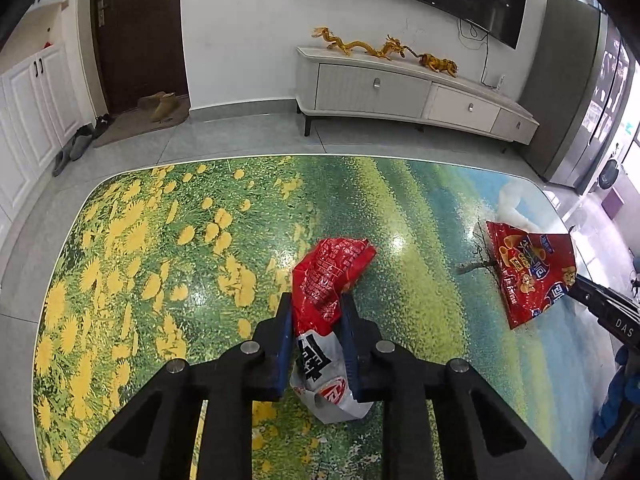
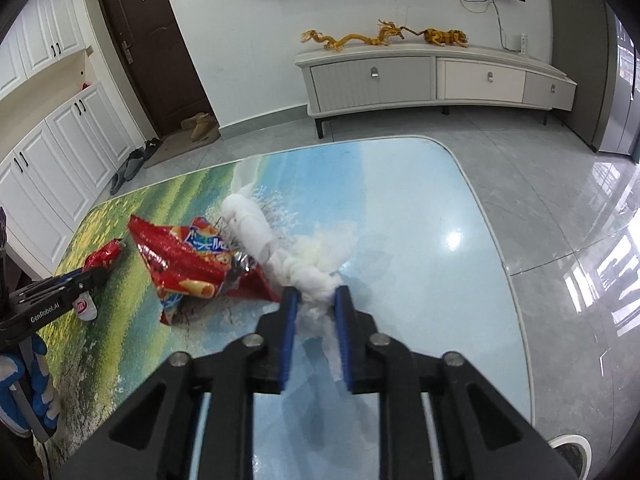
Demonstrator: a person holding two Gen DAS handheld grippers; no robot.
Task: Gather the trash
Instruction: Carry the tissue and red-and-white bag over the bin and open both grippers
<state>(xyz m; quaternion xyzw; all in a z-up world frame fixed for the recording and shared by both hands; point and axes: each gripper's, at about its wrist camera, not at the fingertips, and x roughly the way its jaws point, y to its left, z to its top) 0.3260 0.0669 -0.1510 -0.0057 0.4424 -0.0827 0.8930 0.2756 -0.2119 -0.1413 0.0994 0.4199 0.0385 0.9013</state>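
My left gripper (image 1: 316, 304) is shut on a crumpled red and white snack wrapper (image 1: 332, 276) just above the table; the wrapper also shows in the right wrist view (image 2: 102, 258). My right gripper (image 2: 316, 296) is shut on a wad of white tissue (image 2: 316, 268) lying on the blue part of the table. A larger red chip bag (image 2: 188, 264) lies just left of the tissue; in the left wrist view the bag (image 1: 528, 272) is at the right, beside the right gripper's arm (image 1: 608, 308).
The table (image 1: 160, 240) has a glossy meadow-and-sky print and rounded corners. Beyond it are a tiled floor, a low white TV cabinet (image 2: 432, 80), a brown door (image 2: 160, 48) with shoes, and white cupboards (image 2: 60, 152). A round white-rimmed object (image 2: 572, 452) sits at the lower right.
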